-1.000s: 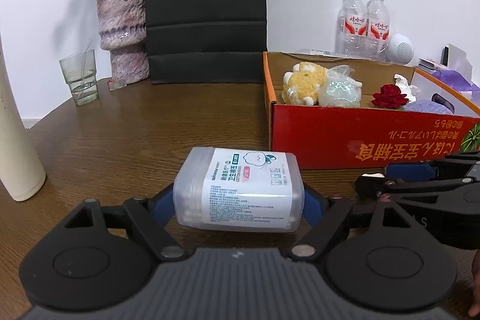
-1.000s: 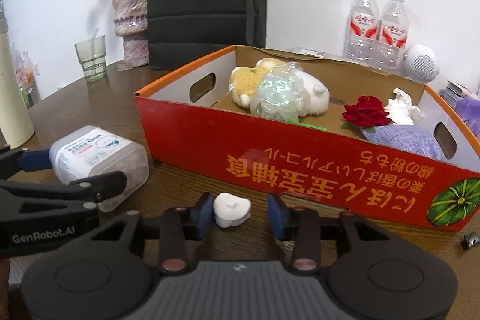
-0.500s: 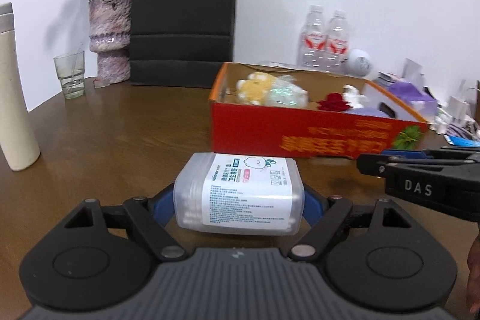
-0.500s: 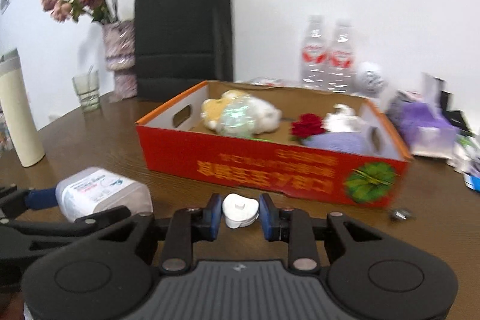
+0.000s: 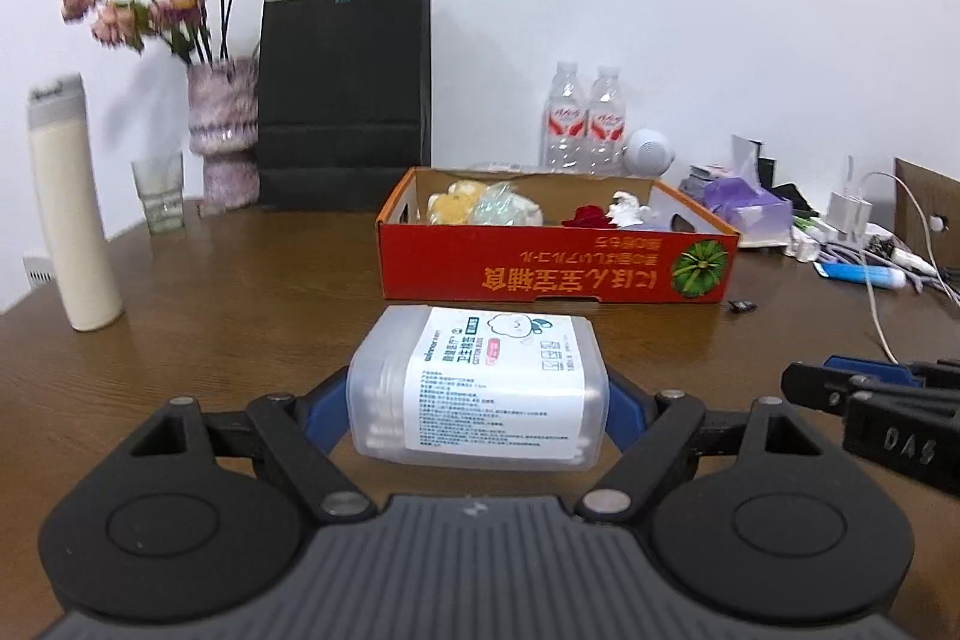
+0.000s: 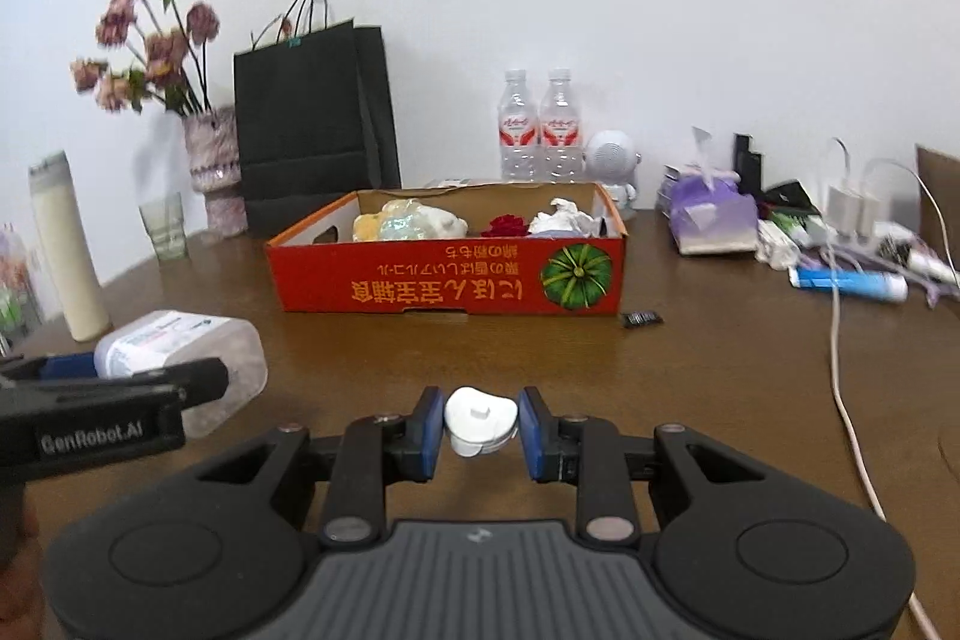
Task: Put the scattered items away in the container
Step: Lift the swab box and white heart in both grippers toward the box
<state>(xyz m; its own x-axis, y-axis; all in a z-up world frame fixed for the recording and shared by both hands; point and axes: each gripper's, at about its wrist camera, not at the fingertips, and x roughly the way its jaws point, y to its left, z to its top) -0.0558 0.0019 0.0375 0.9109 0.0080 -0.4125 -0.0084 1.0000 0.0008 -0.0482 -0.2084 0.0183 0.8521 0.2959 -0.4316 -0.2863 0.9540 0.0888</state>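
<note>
Two items in hand, not yet boxed

Left gripper [image 5: 477,409] clamps the cotton-swab box [image 5: 480,388], right gripper [image 6: 480,427] pinches a small white cap [image 6: 480,418]; both short of the red cardboard box [image 6: 450,283], which already holds a plush toy [image 6: 408,220] and rose [image 6: 507,224].

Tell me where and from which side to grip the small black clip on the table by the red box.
Grip the black clip across its short width, coming from above: it lies flat and low on the table, just off the red box corner, so a sideways approach would hardly catch it.
</note>
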